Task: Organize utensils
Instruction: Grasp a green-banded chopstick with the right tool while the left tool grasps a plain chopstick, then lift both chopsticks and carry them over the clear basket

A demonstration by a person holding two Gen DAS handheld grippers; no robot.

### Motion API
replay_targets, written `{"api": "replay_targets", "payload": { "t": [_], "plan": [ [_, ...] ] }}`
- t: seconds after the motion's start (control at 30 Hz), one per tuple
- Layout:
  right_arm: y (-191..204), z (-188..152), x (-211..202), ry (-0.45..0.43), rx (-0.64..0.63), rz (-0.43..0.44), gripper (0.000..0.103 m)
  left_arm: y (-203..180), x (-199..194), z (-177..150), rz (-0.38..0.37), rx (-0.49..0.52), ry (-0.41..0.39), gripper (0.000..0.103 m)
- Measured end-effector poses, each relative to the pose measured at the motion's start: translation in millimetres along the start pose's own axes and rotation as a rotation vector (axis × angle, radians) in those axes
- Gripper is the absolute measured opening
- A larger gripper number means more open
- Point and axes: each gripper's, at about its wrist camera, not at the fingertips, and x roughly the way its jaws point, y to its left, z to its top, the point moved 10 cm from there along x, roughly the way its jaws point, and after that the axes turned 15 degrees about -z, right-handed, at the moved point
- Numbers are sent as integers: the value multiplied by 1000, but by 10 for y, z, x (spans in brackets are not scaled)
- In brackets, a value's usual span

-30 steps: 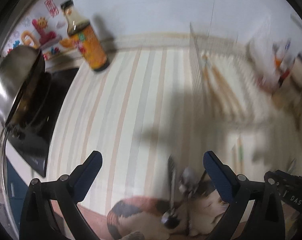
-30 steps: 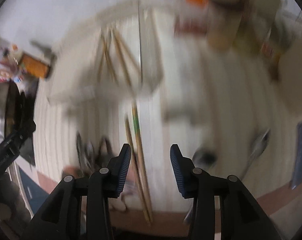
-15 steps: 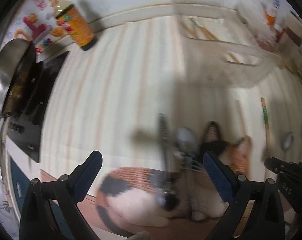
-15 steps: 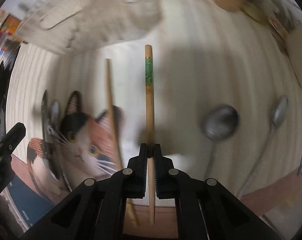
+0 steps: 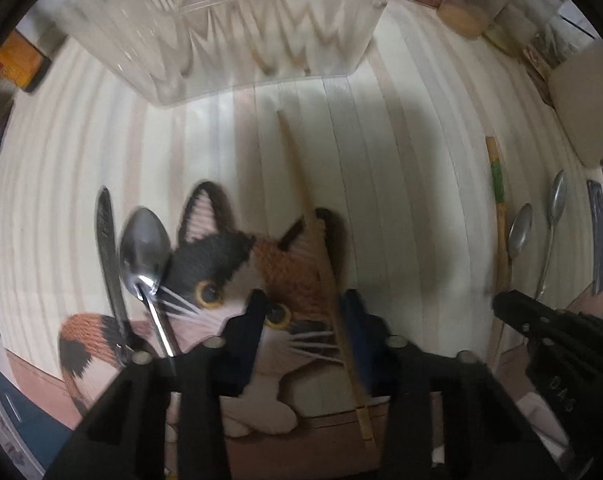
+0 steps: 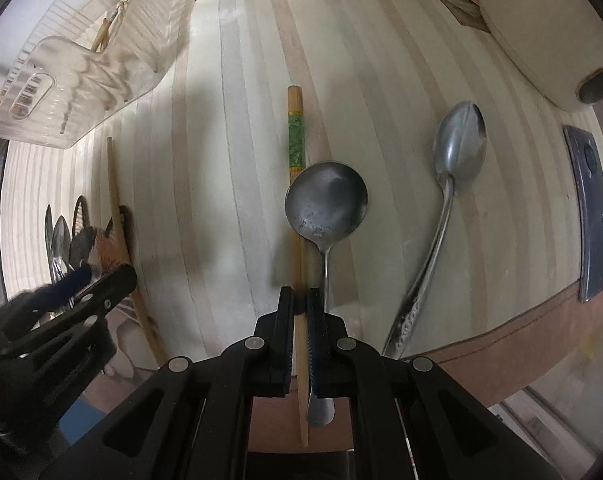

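My right gripper (image 6: pixel 300 300) is shut on a green-banded chopstick (image 6: pixel 296 136), which lies along the striped cloth. A round spoon (image 6: pixel 326 204) and a long spoon (image 6: pixel 459 148) lie just right of it. My left gripper (image 5: pixel 307 304) is partly closed around a plain chopstick (image 5: pixel 301 192) that lies over a cat-shaped mat (image 5: pixel 237 272); its jaws stand a little apart. A spoon (image 5: pixel 143 248) and a knife (image 5: pixel 105 232) lie at the left of the mat. A clear plastic basket (image 5: pixel 237 36) with chopsticks inside stands behind.
Jars and bottles (image 5: pixel 473 8) stand at the back right. A white lidded pot (image 6: pixel 549 32) and a grey flat object (image 6: pixel 589 212) sit at the right. The table's front edge (image 6: pixel 501 340) is close. A sauce bottle (image 5: pixel 17 64) is at the far left.
Both grippers dropped down toward the table. The left jaws narrowed from wide open to around the plain chopstick. The right gripper closed on the green-banded chopstick and stays shut.
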Motion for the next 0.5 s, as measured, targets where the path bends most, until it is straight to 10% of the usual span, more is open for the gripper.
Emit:
{"api": "replay_targets", "payload": {
  "t": [0.5],
  "plan": [
    [365, -306, -22, -7, -100, -33, 7, 397, -128, -253, 12, -24, 13, 5]
  ]
}}
